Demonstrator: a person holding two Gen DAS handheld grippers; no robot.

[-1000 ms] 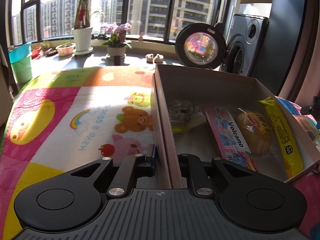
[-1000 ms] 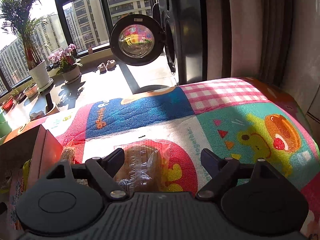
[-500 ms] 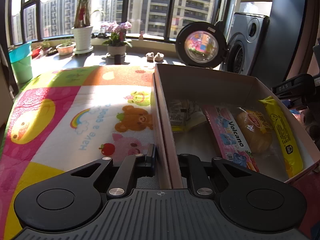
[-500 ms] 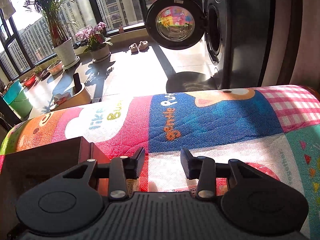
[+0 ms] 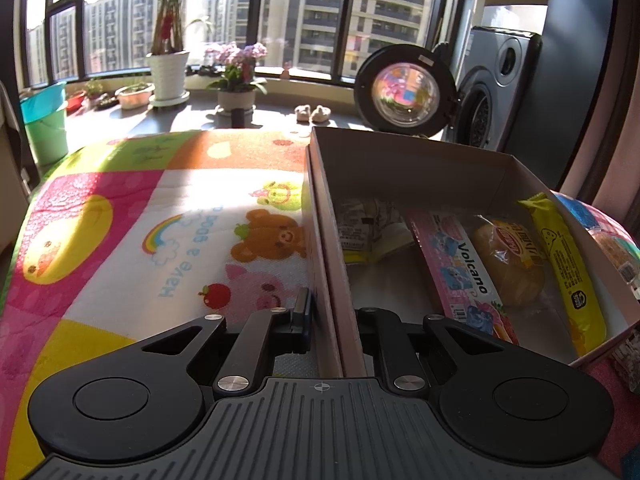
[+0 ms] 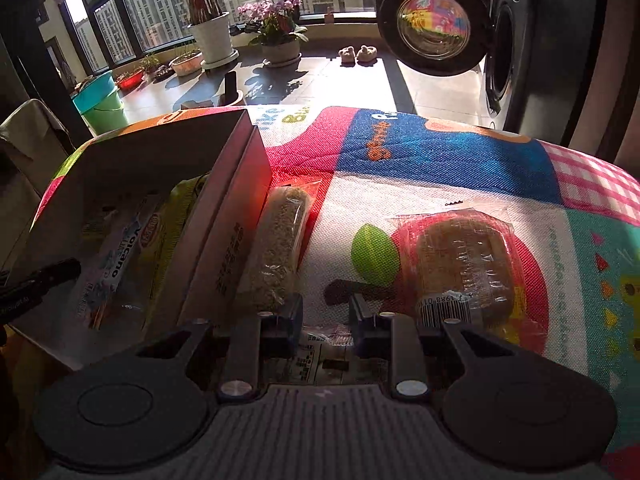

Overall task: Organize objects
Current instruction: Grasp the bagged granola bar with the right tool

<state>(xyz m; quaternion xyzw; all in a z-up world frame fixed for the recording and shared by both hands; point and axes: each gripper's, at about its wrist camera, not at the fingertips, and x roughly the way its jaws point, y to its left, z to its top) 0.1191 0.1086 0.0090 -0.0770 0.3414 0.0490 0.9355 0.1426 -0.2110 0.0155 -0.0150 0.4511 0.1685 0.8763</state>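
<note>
A quilted play mat (image 5: 160, 216) printed with bright cartoon animals covers the whole surface, soft and faintly pebbled in the sun. On it sits one open rectangular cardboard box (image 5: 420, 168) with plain matte walls, and four crinkly packets lie inside: a pale printed wrapper (image 5: 360, 232), a long pink "Volcano" sachet (image 5: 460, 264), a clear bag with a golden bun (image 5: 508, 264), and a narrow yellow bar pack (image 5: 568, 264) leaning on the far wall. Outside the box, two more snacks rest on the mat: a clear-wrapped brown bread loaf (image 6: 464, 264) lying apart, and a long grainy roll (image 6: 276, 248) just beside the box's outer wall. The left gripper (image 5: 332, 316) is clenched on the box's near side wall, one finger on each face. The right gripper (image 6: 326, 316) has just been closing; its fingers stand narrow over a flat printed wrapper (image 6: 320, 352), though I cannot tell whether they pinch it.
</note>
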